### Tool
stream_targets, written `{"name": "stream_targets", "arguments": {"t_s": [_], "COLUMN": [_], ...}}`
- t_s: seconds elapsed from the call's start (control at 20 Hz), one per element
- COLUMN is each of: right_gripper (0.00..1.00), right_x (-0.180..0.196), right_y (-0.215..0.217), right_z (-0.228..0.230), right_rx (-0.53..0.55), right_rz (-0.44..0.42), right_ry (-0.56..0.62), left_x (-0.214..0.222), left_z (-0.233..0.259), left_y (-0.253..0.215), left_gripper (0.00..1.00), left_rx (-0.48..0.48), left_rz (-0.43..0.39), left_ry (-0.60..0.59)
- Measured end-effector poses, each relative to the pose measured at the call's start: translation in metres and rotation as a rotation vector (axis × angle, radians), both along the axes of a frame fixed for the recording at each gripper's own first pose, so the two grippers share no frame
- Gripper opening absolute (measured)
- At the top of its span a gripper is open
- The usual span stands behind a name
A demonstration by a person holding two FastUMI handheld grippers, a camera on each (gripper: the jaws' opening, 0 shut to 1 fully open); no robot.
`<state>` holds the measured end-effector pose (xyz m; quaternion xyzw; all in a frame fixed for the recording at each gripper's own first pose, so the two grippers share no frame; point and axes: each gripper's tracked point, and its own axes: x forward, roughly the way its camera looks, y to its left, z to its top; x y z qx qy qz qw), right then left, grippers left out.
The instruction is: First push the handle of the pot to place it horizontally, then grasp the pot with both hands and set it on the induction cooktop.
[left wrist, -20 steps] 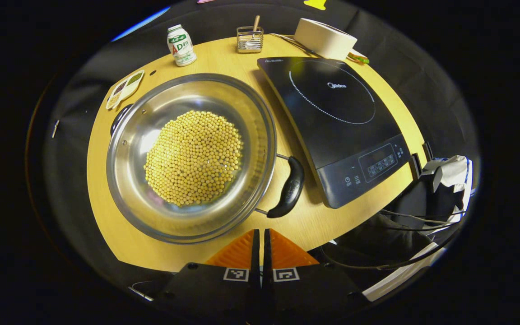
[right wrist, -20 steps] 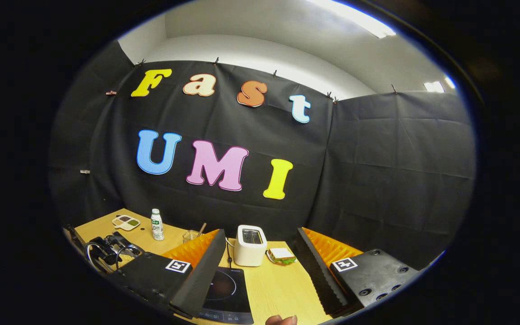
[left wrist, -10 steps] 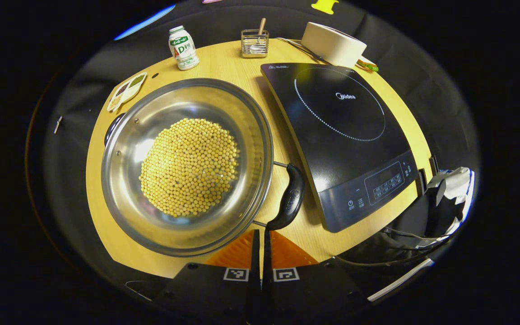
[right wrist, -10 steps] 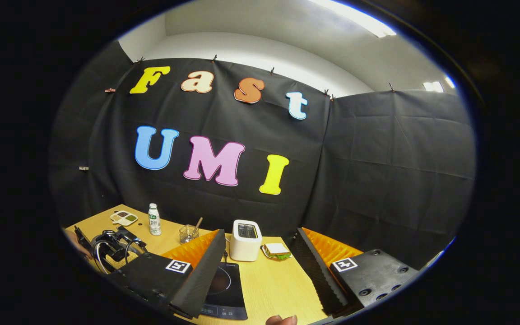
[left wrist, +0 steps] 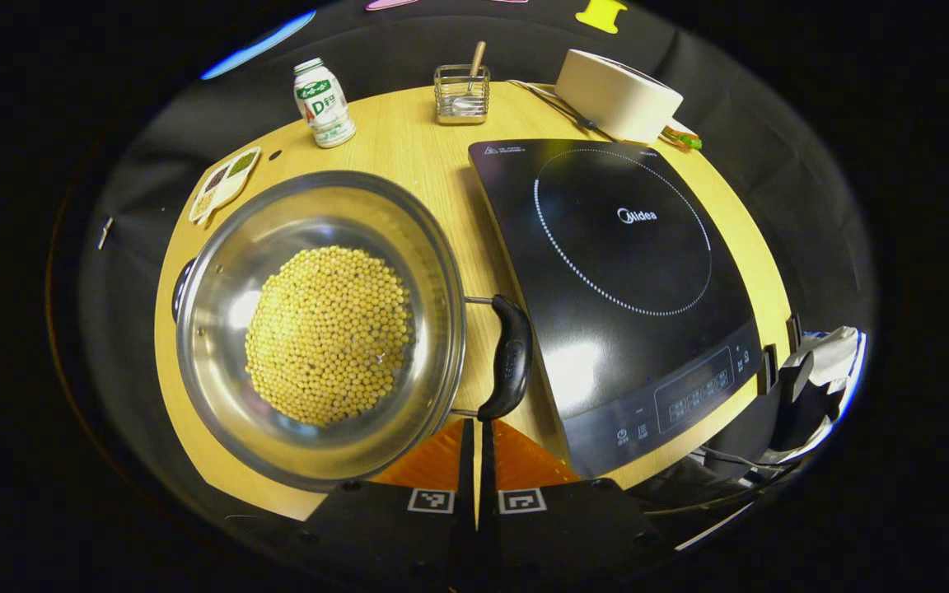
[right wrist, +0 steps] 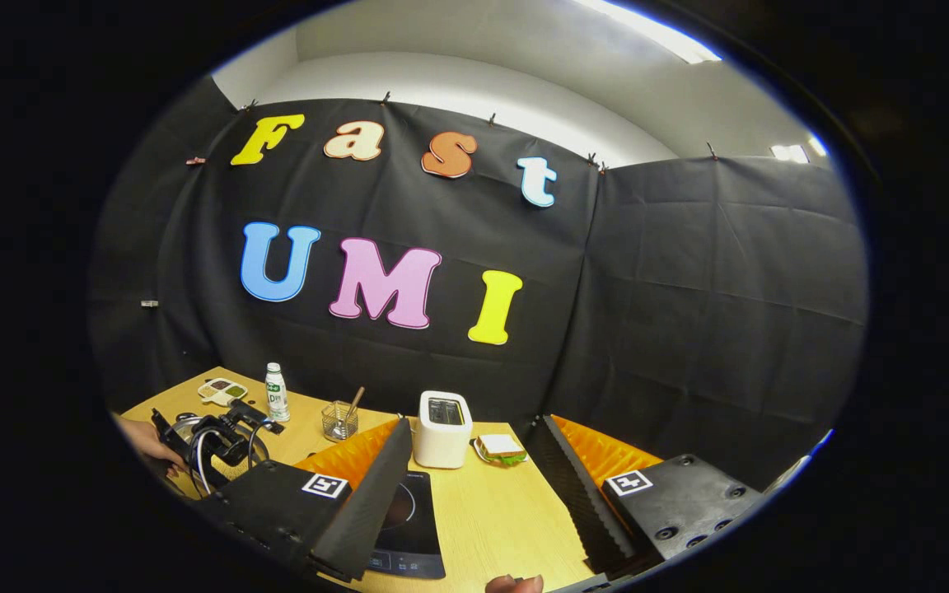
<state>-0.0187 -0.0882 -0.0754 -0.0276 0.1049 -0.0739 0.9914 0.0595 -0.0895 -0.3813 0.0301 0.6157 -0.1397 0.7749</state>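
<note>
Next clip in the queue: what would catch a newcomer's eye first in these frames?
The big steel pot, heaped with yellow beans, sits left of centre on the wooden table in the left gripper view. Its black handle lies right beside the glossy induction cooktop, and the left hand-held gripper points at it, fingers together. In the right gripper view, the right hand-held gripper is spread open over the table.

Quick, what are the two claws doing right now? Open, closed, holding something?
Left claw: closed, holding nothing, tips right at the pot's black handle.
Right claw: open, holding nothing, raised over the table.
</note>
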Motion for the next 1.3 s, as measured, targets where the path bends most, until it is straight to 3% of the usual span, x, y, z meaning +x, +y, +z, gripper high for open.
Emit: {"name": "stream_targets", "arguments": {"t_s": [0.65, 1.1, 1.3], "right_gripper": [0.98, 0.98, 0.98], "right_x": [0.025, 0.044, 0.049], "right_y": [-0.026, -0.016, -0.007], "right_z": [-0.017, -0.024, -0.024], "right_rx": [-0.006, -0.001, 0.015], "right_rz": [-0.050, -0.032, -0.020], "right_ry": [0.035, 0.033, 0.026], "left_x": [0.062, 0.050, 0.049], "left_z": [-0.011, 0.017, 0.045], "left_y": [-0.022, -0.025, -0.024], "left_gripper": [0.05, 0.05, 0.05], "left_rx": [0.026, 0.005, -0.027], "left_rz": [-0.012, -0.062, -0.097], "left_ry": [-0.003, -0.064, -0.154]}}
